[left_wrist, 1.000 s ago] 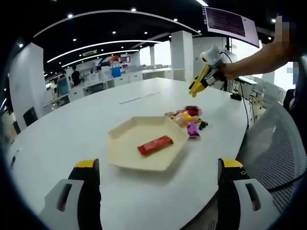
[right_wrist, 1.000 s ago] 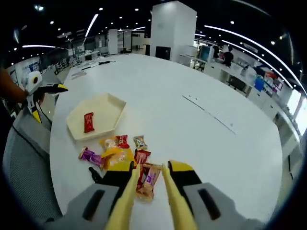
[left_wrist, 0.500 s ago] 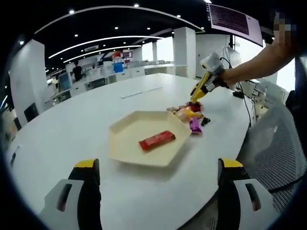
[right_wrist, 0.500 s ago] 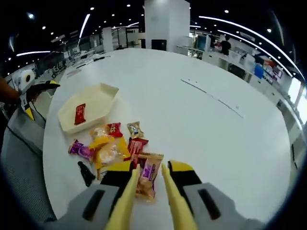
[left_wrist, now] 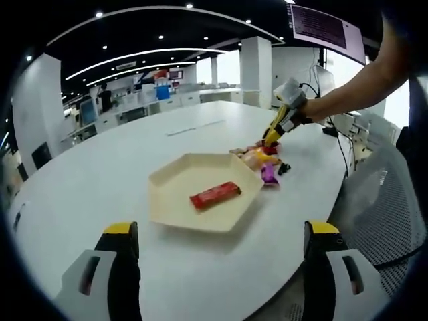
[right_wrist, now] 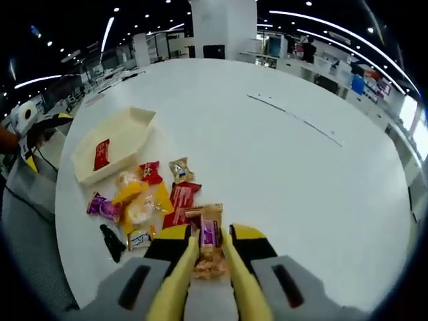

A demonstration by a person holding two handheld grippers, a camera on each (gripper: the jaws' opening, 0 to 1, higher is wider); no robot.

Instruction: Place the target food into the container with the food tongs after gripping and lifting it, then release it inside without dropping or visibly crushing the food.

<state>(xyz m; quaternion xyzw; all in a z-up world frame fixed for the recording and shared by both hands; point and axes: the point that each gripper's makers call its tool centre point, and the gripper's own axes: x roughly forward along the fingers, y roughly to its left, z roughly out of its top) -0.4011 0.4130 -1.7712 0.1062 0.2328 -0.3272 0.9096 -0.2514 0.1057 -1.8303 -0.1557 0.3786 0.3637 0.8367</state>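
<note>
While the right gripper (right_wrist: 206, 249) straddles a brown snack packet (right_wrist: 207, 249), jaws narrowly apart, other wrapped snacks (right_wrist: 144, 204) crowd beside it. Left gripper (left_wrist: 217, 257) spread wide; cream tray (left_wrist: 167, 200) holds a red bar (left_wrist: 215, 195).

A large open-plan office. A broad white oval table (left_wrist: 93, 180) fills the lower half of both views. Above it is a dark ceiling with long curved light strips (left_wrist: 144, 57) and small round spotlights. A white square column (right_wrist: 224, 28) rises at the top centre of the right gripper view. In the upper left of the left gripper view, rows of white desks (left_wrist: 170, 101) hold computer gear, and a person (left_wrist: 104, 100) stands among them. A wall screen showing text (left_wrist: 328, 27) hangs at the upper right, and a grey mesh office chair (left_wrist: 388, 200) sits at the right edge.
</note>
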